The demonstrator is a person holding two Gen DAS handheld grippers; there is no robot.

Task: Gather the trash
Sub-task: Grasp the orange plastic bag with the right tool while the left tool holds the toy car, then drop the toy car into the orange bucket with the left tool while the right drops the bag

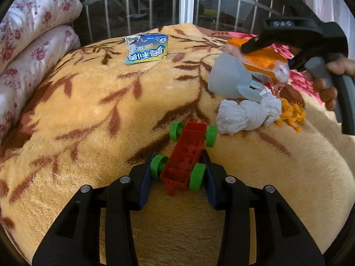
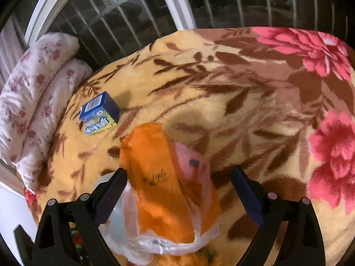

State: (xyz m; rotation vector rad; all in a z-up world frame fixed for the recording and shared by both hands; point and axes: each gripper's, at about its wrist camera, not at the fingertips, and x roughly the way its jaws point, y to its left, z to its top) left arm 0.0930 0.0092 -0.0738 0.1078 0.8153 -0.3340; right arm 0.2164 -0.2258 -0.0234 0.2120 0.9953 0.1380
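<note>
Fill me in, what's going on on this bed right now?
A person is clearing a blanket-covered bed with two handheld grippers. The left gripper is clamped on a red toy car. The right gripper hangs open over an orange plastic packet, not gripping it. Crumpled tissue and a blue carton lie on the blanket.

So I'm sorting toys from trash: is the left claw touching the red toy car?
Touching. The left wrist view shows the left claw with both pads against the red toy car's green wheels.
</note>
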